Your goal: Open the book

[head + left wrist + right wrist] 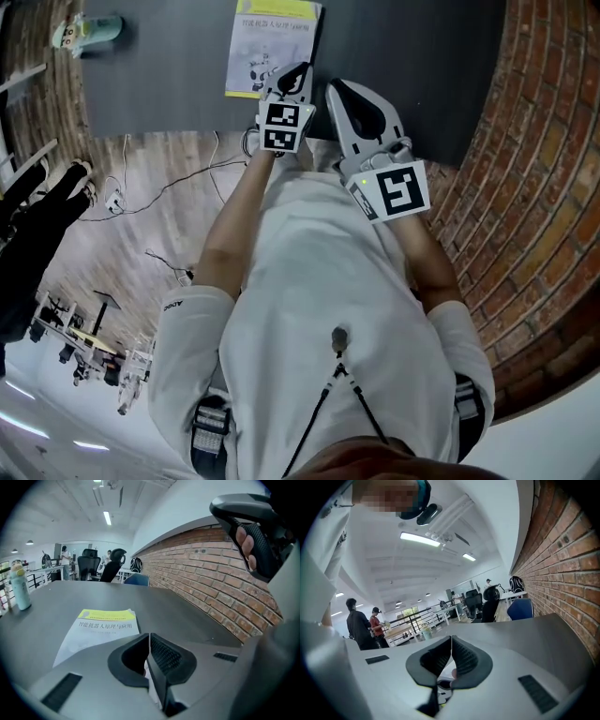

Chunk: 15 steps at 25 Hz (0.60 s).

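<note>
Flanking the table: bottle far left, brick wall right. Closed book lies lengthwise near-to-far, yellow band farthest. Left gripper and right gripper: jaws together, empty.

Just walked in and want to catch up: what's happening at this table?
A person holds a gripper in each hand at the dark table's near edge. The left gripper and right gripper both have their jaws together, with nothing held. The book lies closed ahead of the left gripper, not yet opened.
</note>
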Motion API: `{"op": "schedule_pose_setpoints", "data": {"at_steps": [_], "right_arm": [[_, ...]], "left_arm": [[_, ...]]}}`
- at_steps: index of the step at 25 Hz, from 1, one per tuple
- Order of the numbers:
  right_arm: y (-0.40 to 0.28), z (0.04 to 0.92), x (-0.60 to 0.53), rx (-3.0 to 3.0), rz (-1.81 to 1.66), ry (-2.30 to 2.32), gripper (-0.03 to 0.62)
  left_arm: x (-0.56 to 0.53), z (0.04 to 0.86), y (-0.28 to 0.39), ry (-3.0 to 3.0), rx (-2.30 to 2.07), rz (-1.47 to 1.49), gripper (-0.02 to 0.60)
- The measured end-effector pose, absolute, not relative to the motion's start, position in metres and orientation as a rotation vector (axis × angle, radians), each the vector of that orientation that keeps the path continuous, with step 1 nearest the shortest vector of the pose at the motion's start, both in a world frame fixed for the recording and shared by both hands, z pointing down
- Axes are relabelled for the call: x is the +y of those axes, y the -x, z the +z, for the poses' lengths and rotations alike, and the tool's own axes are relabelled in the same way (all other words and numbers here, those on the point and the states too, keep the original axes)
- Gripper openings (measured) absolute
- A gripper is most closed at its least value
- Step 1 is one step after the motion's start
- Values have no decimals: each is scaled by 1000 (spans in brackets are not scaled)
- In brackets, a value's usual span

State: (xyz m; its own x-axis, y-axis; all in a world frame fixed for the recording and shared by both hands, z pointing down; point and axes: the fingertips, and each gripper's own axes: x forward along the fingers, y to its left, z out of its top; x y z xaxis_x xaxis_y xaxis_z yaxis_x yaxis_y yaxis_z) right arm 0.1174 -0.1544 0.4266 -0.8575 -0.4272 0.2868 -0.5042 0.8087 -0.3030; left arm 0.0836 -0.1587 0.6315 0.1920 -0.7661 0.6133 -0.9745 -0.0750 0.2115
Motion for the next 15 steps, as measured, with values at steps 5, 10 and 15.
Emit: {"op": "schedule_pose_setpoints", "data": {"at_steps": [5,10,15], "right_arm": [[-125,434,-154,-2780,561,-705,35],[-134,438,-159,-2777,569,-714,35],[-136,446,-160,-2772,586,-707,35]], "left_arm": [[-155,654,-86,-1834,-1637,537,34],[-151,677,-96,-1781,-1583,597,178],[-149,699,-94,-1723,-1613,718,218]]}}
